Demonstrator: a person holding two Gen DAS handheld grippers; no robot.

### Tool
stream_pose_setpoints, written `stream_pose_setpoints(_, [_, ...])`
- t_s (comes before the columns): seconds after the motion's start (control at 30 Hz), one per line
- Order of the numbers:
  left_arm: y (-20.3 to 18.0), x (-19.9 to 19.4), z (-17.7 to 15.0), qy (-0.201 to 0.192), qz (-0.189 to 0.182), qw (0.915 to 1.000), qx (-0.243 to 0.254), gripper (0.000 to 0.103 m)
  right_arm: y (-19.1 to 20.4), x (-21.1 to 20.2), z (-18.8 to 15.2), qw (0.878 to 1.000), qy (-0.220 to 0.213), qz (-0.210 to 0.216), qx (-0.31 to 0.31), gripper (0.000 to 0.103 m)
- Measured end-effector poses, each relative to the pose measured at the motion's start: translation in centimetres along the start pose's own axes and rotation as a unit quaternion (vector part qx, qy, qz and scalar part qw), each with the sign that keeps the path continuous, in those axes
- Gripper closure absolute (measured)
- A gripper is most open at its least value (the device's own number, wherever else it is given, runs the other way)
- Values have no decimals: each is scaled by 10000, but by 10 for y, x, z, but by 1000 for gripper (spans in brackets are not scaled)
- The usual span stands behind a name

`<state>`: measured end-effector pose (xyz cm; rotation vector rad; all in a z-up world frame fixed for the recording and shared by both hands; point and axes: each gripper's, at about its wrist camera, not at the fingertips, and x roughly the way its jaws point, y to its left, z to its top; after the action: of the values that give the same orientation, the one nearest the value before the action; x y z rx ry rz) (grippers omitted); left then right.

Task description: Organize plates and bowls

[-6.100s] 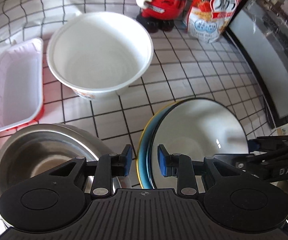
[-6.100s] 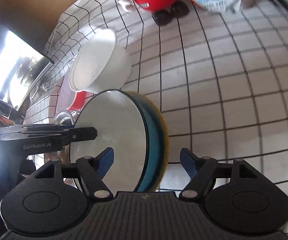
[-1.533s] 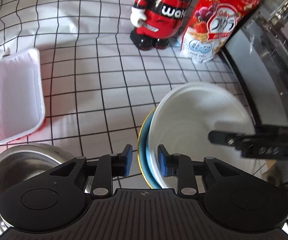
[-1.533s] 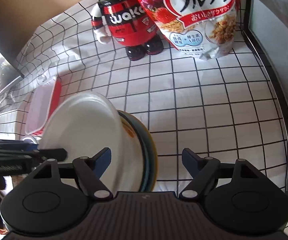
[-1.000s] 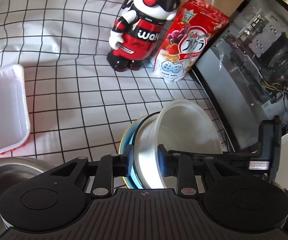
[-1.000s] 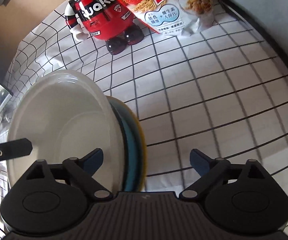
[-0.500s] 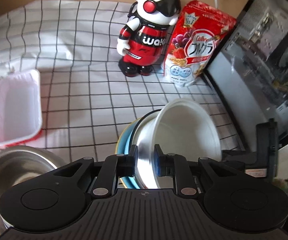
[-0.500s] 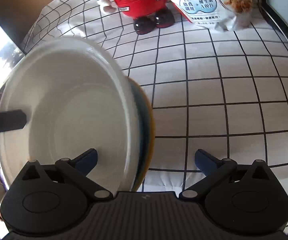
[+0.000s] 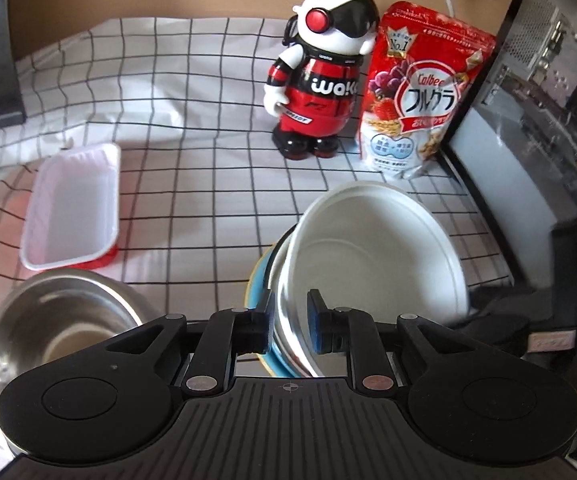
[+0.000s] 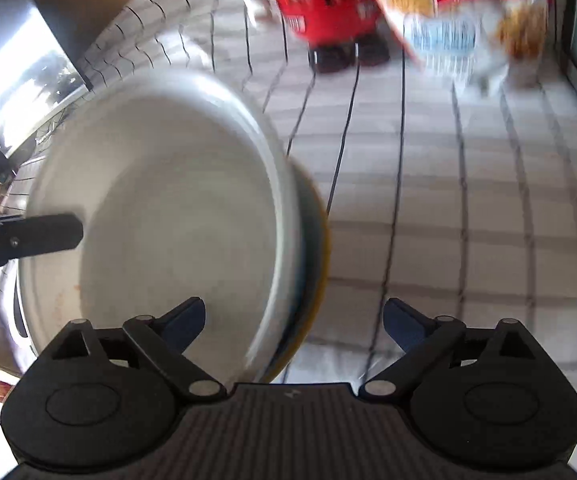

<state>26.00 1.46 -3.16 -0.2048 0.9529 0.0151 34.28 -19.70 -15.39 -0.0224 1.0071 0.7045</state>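
Checked cloth is spread under everything. By the left gripper the near rims of the stacked plates are pinched, the white bowl sitting on top. Around that stack's right edge the right gripper is spread wide (touching nothing), its jaws just narrowing slightly.

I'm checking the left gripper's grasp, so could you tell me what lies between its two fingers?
In the left wrist view, the left gripper is shut on the near rim of the white bowl.
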Motion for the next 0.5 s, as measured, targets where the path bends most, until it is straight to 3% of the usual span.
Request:
stream_pose_setpoints(0.2, [8, 0, 4, 221, 181, 9989, -381, 81, -1, -21, 15, 9976, -638, -242, -73, 6])
stream_pose_setpoints(0.33, [19, 8, 9, 626, -111, 9942, -866, 80, -1, -26, 21, 9972, -680, -259, -161, 6])
stream_pose_setpoints(0.5, [21, 9, 15, 710, 85, 9936, -875, 77, -10, -29, 26, 9987, -495, 14, 115, 6])
